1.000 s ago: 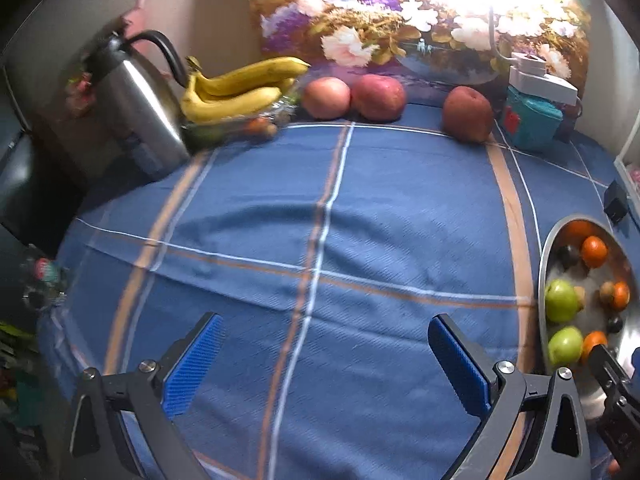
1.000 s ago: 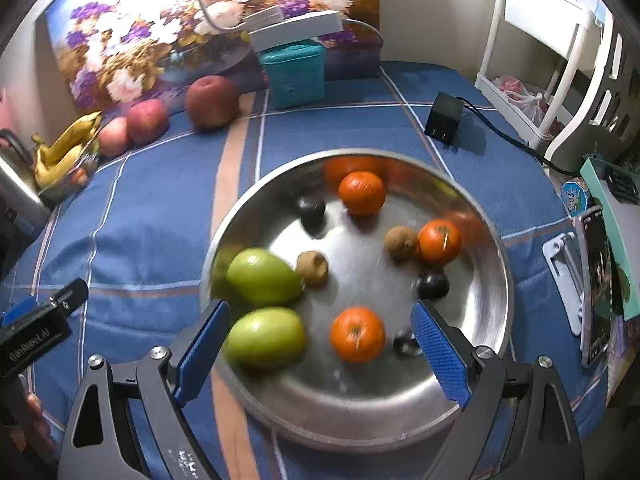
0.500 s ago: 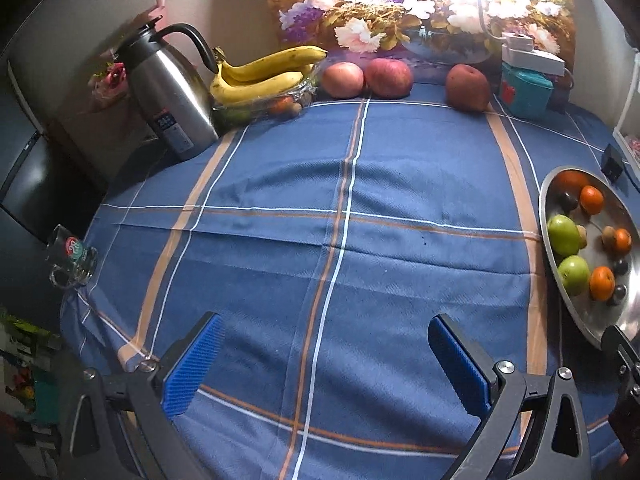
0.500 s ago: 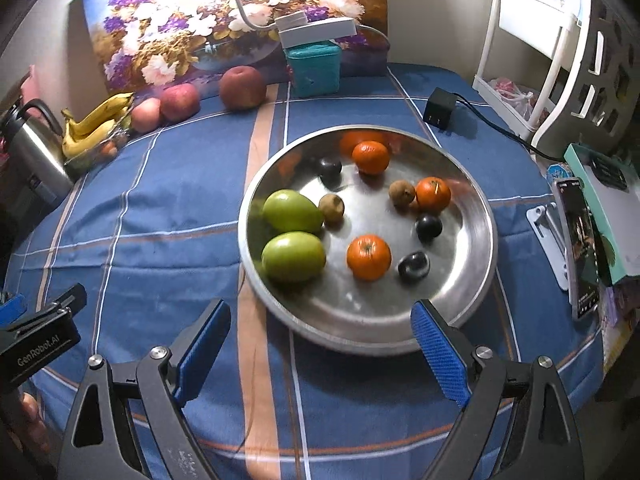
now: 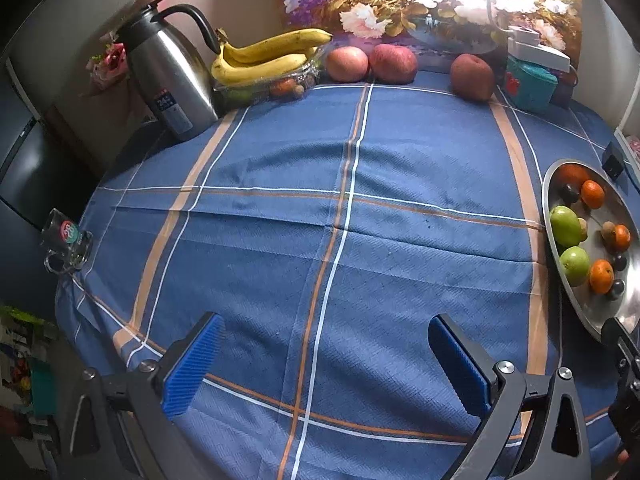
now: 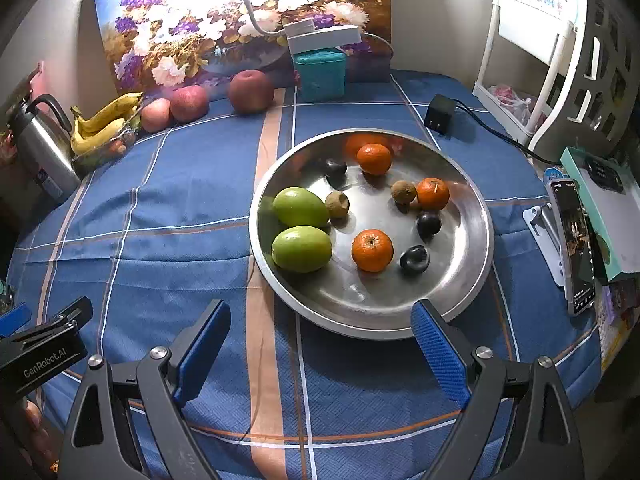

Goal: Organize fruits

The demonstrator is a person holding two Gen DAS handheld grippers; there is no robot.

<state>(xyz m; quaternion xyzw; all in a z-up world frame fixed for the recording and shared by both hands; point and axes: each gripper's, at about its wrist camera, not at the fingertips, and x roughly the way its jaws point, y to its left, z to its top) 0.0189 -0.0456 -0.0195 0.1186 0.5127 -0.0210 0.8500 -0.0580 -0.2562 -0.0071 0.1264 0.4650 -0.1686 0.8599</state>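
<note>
The left hand-held gripper (image 5: 326, 364) hangs over bare blue cloth (image 5: 320, 220), jaws spread wide, nothing between them. The right hand-held gripper (image 6: 320, 344) is just as wide and empty, poised over the near rim of the steel bowl (image 6: 476, 248), its right finger at the rim's edge.

In the bowl lie two green fruits (image 6: 301, 228) side by side on the left, three oranges (image 6: 372, 250) spread across the middle and back, two small brown fruits (image 6: 337, 204) and three dark plums (image 6: 414, 259). From the left gripper's view the bowl sits at the far right of the counter.

Along the back edge of the counter, against a flower painting (image 6: 240, 28), three apples (image 5: 390, 64) rest on the cloth: two touching, the third apart to the right. Left of them, bananas (image 5: 264, 58) lie on a clear tray, with a steel jug (image 5: 168, 72) just beside it. A teal box (image 6: 319, 74) stands right of the apples, and a phone (image 6: 574, 248) leans at the counter's right edge.
</note>
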